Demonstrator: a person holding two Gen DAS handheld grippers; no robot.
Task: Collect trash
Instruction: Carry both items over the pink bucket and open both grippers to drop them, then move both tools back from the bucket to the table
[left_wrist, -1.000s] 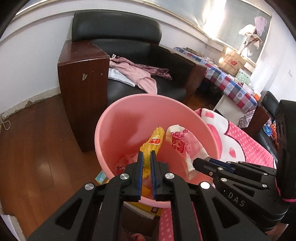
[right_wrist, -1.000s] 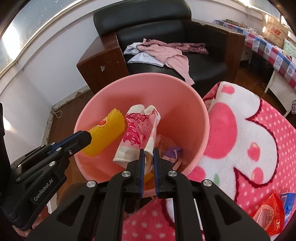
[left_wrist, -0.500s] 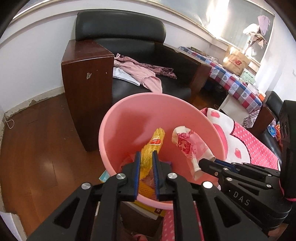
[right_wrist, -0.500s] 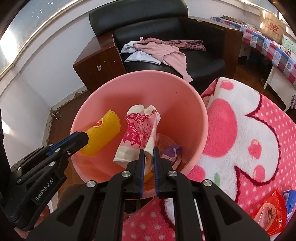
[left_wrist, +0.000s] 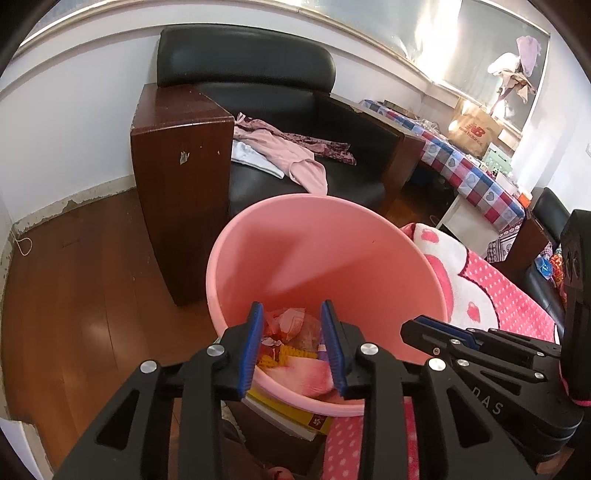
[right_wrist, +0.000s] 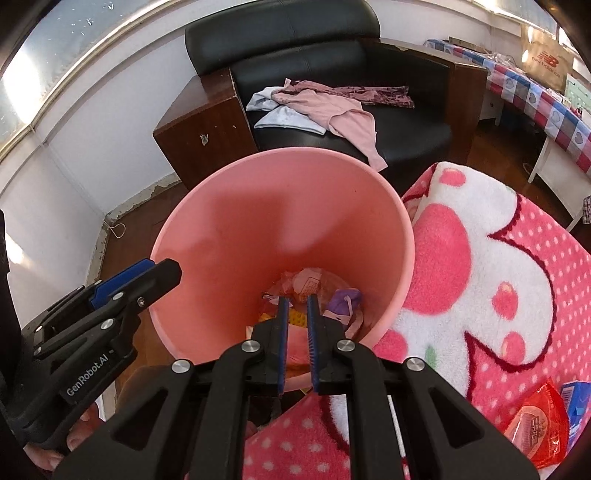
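The pink bin (left_wrist: 295, 201) (right_wrist: 295, 151) stands right under both grippers. Crumpled wrappers (left_wrist: 295, 325) (right_wrist: 310, 280) lie at its bottom, among them a yellow wrapper (left_wrist: 291, 354) and a pink-and-white one (left_wrist: 303, 373). My left gripper (left_wrist: 291, 306) hovers over the near rim with its jaws opening and nothing between them; its tip (right_wrist: 162, 267) also shows from the right wrist. My right gripper (right_wrist: 297, 297) (left_wrist: 410, 325) is over the bin too, jaws almost together and holding nothing. A red packet (right_wrist: 535, 424) and a blue packet (right_wrist: 576, 398) lie on the blanket.
A pink-and-white blanket (right_wrist: 498, 277) covers the surface to the right of the bin. A black armchair (left_wrist: 295, 110) with wooden sides and loose clothes (left_wrist: 288, 155) stands behind it. A yellow book (left_wrist: 288, 413) lies under the bin. A checked-cloth table (left_wrist: 461, 166) is at the far right.
The left jaws have spread and the yellow wrapper has dropped into the bin. The pink-and-white wrapper has left the right gripper and lies in the bin too.
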